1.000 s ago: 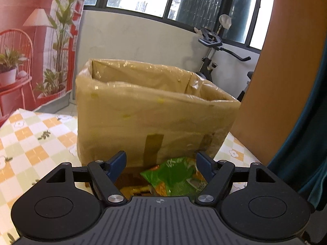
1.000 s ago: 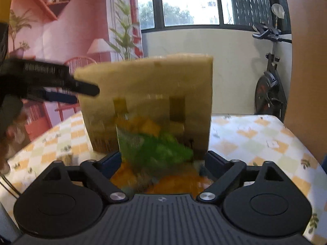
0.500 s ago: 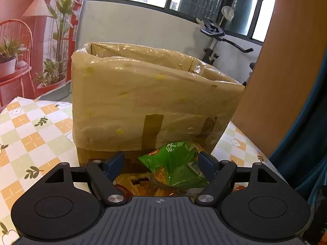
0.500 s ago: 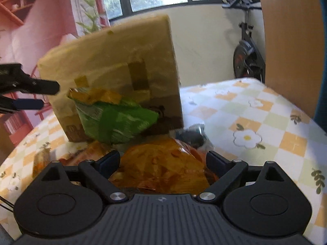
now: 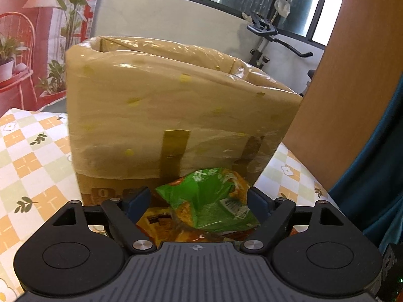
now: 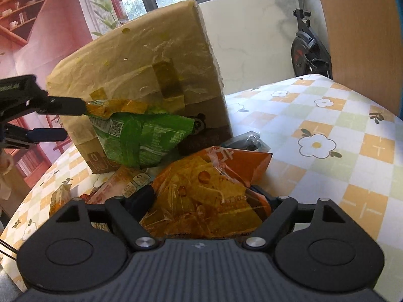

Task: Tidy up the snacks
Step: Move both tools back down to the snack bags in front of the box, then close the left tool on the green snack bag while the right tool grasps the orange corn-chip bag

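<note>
Two wrist views of a snack-sorting scene on a desk (image 6: 335, 136) covered with an orange, green and white checked cloth bearing flower and leaf motifs. A tall cardboard box (image 5: 173, 105), wrapped in glossy yellowish film and patched with darker tape strips, stands on the desk with its top open; in the right wrist view the same box (image 6: 151, 73) fills the upper centre. The left tool (image 5: 200, 201) has its blue-tipped fingers spread apart, with the green snack bag (image 5: 211, 198) lying between them and just in front of the box; whether the pads touch the bag cannot be told from this view. In the right wrist view the left tool (image 6: 59, 120) enters from the left edge, its upper finger meeting the crumpled yellow top seam of the green snack bag (image 6: 143, 136), which hangs tilted against the box face above the pile. The right tool (image 6: 206, 201) has its fingers set either side of an orange snack bag (image 6: 209, 188) with a clear crinkled front, both tips pressed against the packet. A pink-and-white packet (image 6: 121, 186) lies flat on the desk to the left of the orange bag. A small dark wrapped item (image 6: 248, 139) lies beside the box's right corner. An exercise bike (image 6: 307, 47) stands behind the desk near the window.
</note>
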### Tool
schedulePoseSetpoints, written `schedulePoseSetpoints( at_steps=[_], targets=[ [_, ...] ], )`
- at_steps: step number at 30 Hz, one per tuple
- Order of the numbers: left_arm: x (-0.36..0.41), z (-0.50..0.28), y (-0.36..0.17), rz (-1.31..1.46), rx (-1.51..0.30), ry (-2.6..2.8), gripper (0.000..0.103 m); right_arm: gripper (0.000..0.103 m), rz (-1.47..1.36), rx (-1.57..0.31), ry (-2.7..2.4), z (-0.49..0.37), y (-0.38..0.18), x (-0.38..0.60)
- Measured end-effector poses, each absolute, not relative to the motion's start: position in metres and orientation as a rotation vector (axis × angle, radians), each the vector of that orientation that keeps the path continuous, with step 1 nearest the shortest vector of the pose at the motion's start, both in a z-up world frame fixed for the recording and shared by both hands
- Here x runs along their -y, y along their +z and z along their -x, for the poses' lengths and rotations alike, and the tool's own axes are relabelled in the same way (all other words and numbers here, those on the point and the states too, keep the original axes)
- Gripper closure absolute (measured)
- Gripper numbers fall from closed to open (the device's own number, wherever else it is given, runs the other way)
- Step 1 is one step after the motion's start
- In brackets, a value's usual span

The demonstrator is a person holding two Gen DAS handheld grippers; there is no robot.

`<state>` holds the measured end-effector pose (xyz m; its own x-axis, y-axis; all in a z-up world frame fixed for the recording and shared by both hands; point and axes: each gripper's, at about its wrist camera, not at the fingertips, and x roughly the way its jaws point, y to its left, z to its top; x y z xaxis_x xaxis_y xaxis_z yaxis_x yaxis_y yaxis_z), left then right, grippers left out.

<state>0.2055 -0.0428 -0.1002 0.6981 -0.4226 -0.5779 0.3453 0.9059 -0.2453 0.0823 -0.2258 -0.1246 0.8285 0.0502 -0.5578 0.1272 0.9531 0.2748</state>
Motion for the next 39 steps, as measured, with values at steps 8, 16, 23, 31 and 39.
schedulePoseSetpoints(
  at_steps=[8, 16, 23, 31, 39],
  targets=[
    [0.077, -0.215, -0.111, 0.087, -0.708, -0.431, 0.016, 0.023, -0.300, -0.578, -0.031, -0.079, -0.125, 0.225],
    [0.117, -0.216, -0.117, -0.046, -0.635, -0.453, 0.015, 0.023, -0.296, -0.575, -0.022, -0.078, -0.126, 0.225],
    [0.138, -0.210, -0.129, -0.140, -0.626, -0.496, 0.014, 0.023, -0.313, -0.573, -0.014, -0.079, -0.127, 0.227],
    [0.137, -0.201, -0.130, -0.156, -0.592, -0.594, 0.052, 0.023, -0.322, -0.572, -0.012, -0.078, -0.127, 0.229],
    [0.111, -0.193, -0.119, -0.093, -0.580, -0.554, 0.060, 0.023, -0.320, -0.562, -0.007, -0.076, -0.126, 0.229]
  ],
)
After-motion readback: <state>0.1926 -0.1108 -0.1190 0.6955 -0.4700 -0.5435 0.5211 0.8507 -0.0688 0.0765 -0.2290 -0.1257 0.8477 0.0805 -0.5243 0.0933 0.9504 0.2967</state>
